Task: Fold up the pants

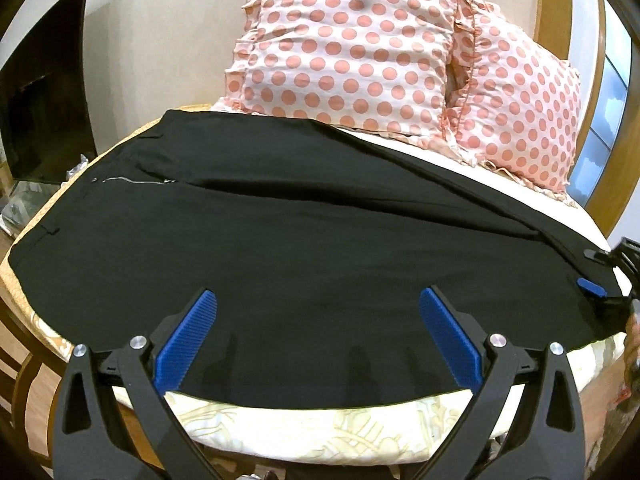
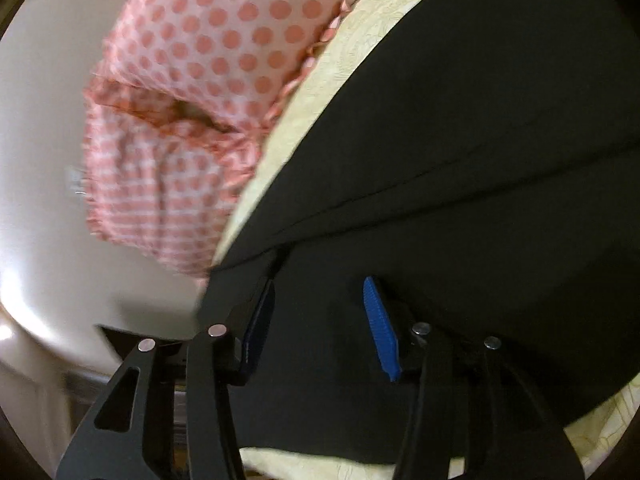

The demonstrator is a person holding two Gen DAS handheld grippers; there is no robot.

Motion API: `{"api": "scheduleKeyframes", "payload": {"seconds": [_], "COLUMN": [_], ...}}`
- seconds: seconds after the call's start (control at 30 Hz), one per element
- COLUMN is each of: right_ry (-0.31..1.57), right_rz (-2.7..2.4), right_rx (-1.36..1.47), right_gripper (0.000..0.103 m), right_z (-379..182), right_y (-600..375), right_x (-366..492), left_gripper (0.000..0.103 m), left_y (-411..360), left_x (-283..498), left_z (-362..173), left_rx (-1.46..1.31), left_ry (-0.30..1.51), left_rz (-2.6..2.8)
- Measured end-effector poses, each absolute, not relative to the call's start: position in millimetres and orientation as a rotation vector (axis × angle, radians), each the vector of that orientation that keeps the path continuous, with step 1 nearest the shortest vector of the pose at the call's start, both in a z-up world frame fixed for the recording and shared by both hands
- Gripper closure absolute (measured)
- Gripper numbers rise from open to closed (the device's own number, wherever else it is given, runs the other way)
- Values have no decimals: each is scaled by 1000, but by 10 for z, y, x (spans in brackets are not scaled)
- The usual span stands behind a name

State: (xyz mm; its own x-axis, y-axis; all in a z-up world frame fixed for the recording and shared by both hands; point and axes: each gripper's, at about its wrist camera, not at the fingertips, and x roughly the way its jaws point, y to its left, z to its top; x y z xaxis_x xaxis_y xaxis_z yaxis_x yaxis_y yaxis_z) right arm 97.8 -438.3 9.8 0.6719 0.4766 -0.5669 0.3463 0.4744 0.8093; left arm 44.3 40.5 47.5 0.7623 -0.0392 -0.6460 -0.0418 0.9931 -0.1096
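Hovering left hand-held gripper (image 1: 318, 312) wide open | right hand-held gripper (image 2: 318, 304) half-open | pants (image 1: 280, 240)

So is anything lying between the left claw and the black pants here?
Nothing visible does. The left claw hangs open directly over the near edge of the flat black fabric pants, with only bare cloth between its blue ribbed fingers. The pink polka-dot pillows sit beyond the pants.

A bed with a cream, leaf-patterned sheet (image 1: 320, 428) carries black fabric pants (image 1: 280, 248) spread flat and two pink polka-dot ruffled pillows (image 1: 344, 44) behind them.
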Motion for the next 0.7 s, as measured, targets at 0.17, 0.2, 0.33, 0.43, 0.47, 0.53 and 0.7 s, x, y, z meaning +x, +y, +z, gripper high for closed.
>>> {"api": "scheduleKeyframes", "payload": {"seconds": [0.17,0.2,0.33,0.43,0.47,0.53,0.7], "right_ry": [778,742,585,553,540,477,339], "right_rz": [-90,-134,-307,-331,-325,-253,-203], "right_rx": [1205,1217,1201,1155,1158,1219,1160], "right_gripper": [56,57,65,80,95,100,101], "right_z": [75,75,83,42,7,-77,64], "right_y": [-4718,-4787,-5080,-5202,-5247,-5354,-5414], "right_x": [1006,941,573,506,491,415,81], "left_gripper": [2,2,2,2,2,2,2], "left_y": [488,489,521,544,544,547,682], "left_x": [463,463,459,504,522,564,670], "left_z": [452,450,449,454,456,477,662], "left_rx": [-156,-156,-148,-174,-178,-176,-148], "left_ry": [720,721,716,725,730,734,708], "left_rz": [6,10,34,31,31,32,22]}}
